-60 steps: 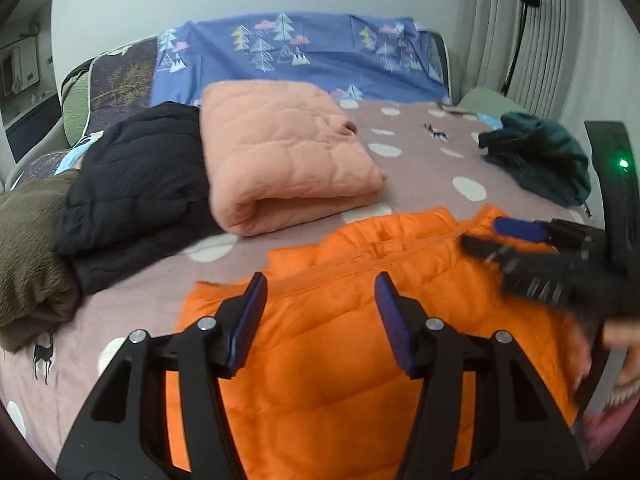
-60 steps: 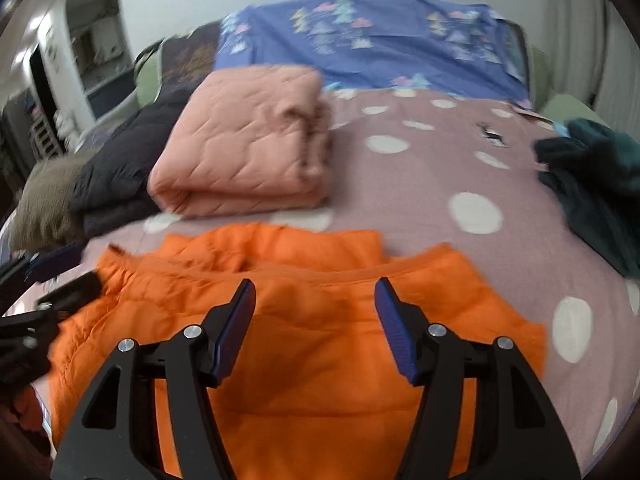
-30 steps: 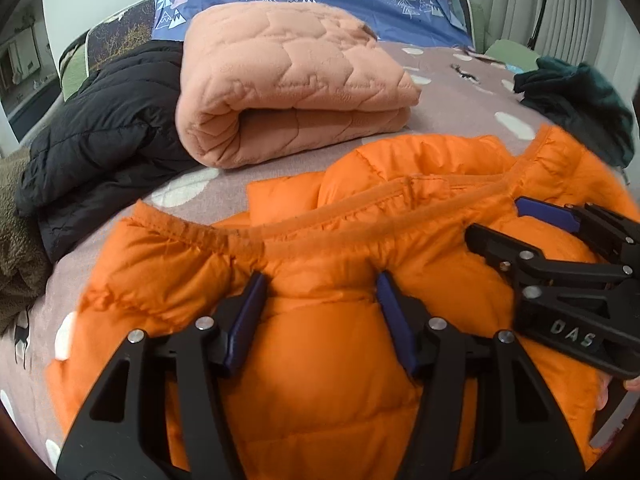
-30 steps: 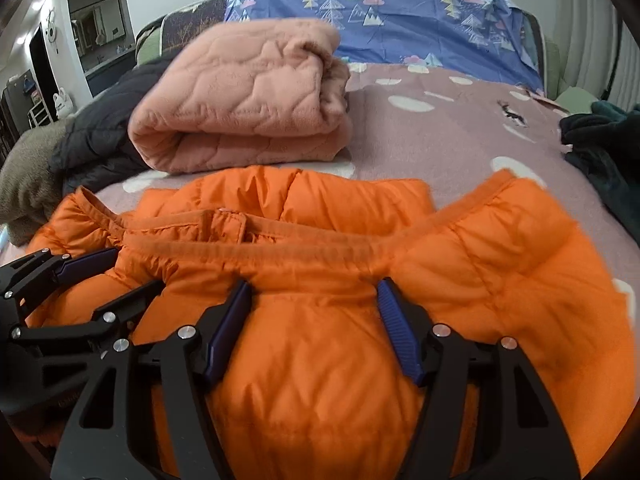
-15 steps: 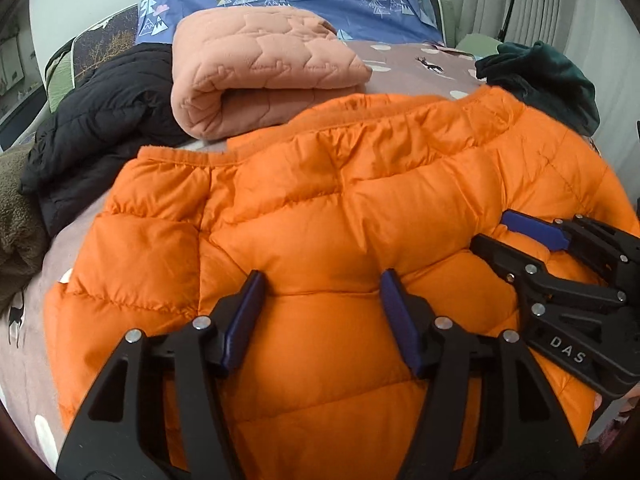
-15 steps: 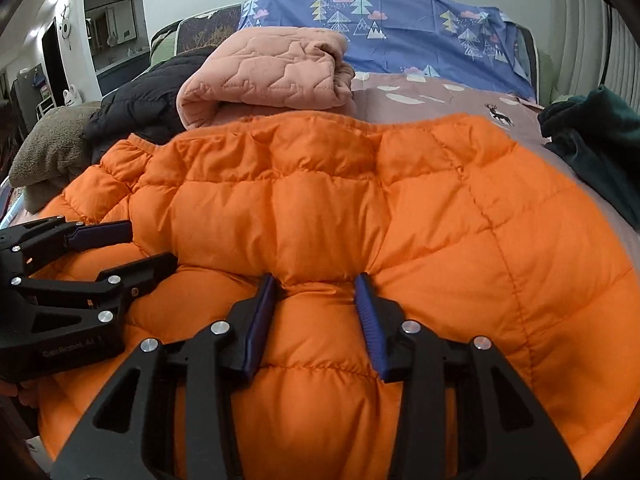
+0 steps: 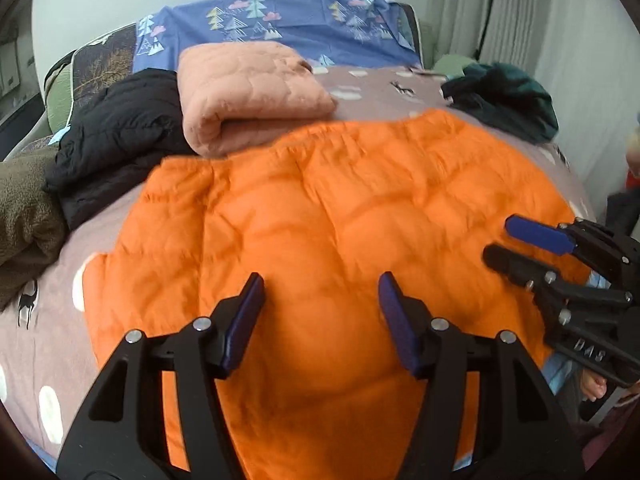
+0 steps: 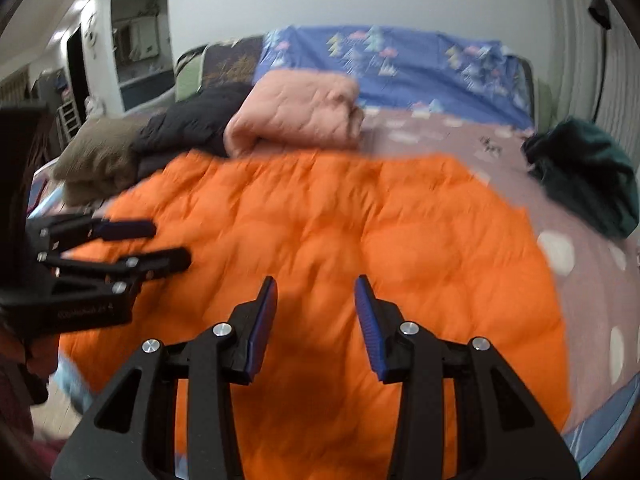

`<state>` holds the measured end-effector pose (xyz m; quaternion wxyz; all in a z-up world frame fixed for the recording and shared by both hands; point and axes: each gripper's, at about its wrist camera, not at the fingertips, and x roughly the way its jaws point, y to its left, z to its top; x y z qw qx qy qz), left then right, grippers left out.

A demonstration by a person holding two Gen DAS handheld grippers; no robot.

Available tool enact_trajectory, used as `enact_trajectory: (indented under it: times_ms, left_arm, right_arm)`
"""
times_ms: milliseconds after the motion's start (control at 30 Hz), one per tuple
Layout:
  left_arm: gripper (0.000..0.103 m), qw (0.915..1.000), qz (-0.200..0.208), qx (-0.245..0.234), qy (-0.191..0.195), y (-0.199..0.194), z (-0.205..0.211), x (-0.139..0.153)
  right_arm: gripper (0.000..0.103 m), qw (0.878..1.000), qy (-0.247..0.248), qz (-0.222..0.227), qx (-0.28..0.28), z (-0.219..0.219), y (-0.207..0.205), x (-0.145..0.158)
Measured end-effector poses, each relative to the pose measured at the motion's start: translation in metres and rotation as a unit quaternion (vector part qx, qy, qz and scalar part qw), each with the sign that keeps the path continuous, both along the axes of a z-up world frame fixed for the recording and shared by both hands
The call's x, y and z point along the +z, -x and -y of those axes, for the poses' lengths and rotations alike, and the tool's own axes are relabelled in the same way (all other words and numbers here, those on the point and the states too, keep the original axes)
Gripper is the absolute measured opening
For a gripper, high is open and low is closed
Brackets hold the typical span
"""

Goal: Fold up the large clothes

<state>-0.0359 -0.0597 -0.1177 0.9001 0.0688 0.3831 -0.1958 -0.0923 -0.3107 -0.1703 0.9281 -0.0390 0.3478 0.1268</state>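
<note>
Orange quilted down fills the frame: a puffer jacket (image 7: 332, 216) lies spread flat on a mauve bedspread (image 7: 372, 100) dotted with white spots, directly ahead of and beneath both sets of fingers. The left gripper (image 7: 320, 312) hangs over the near part of the jacket with its blue-padded fingers (image 7: 394, 320) spread apart and no fabric visibly pinched between them. The right gripper (image 8: 316, 312) hangs over the same garment beside it; its jaws have just been closing and now stand at a narrower gap, yet the pads press on nothing that can be seen, the orange cloth showing only behind them. Each tool appears in the other's view, the right one to the right of the left fingers and the left one to the left of the right fingers. Beyond the fingertips, past the jacket's far edge, sits a folded peach quilted garment (image 7: 248, 96). Left of it lies a black puffer coat (image 7: 116, 136), then an olive fleece (image 7: 24, 204). Far right, a dark green garment (image 7: 508, 96) is bunched. A blue tree-print cover (image 7: 280, 24) lines the headboard end.
</note>
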Motion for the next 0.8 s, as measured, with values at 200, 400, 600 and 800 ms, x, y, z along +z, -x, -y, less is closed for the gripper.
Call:
enact_trajectory:
  times_ms: [200, 400, 600, 800]
  left_arm:
    - [0.063, 0.9992, 0.007, -0.012, -0.038, -0.001, 0.007, -0.041]
    - [0.062, 0.9996, -0.002, -0.013, -0.027, 0.001, 0.002, -0.034]
    - [0.055, 0.9998, 0.004, -0.016, 0.008, 0.032, -0.015, -0.007]
    - [0.058, 0.9995, -0.001, -0.014, -0.028, 0.029, -0.010, -0.041]
  right_arm:
    - [0.044, 0.999, -0.014, -0.051, -0.001, 0.002, -0.016, -0.037]
    - [0.043, 0.999, 0.002, -0.040, -0.001, 0.002, -0.001, -0.016]
    - [0.043, 0.997, 0.050, 0.018, -0.047, 0.020, 0.030, 0.006]
    - [0.044, 0.996, 0.040, -0.033, -0.069, 0.038, 0.007, -0.038]
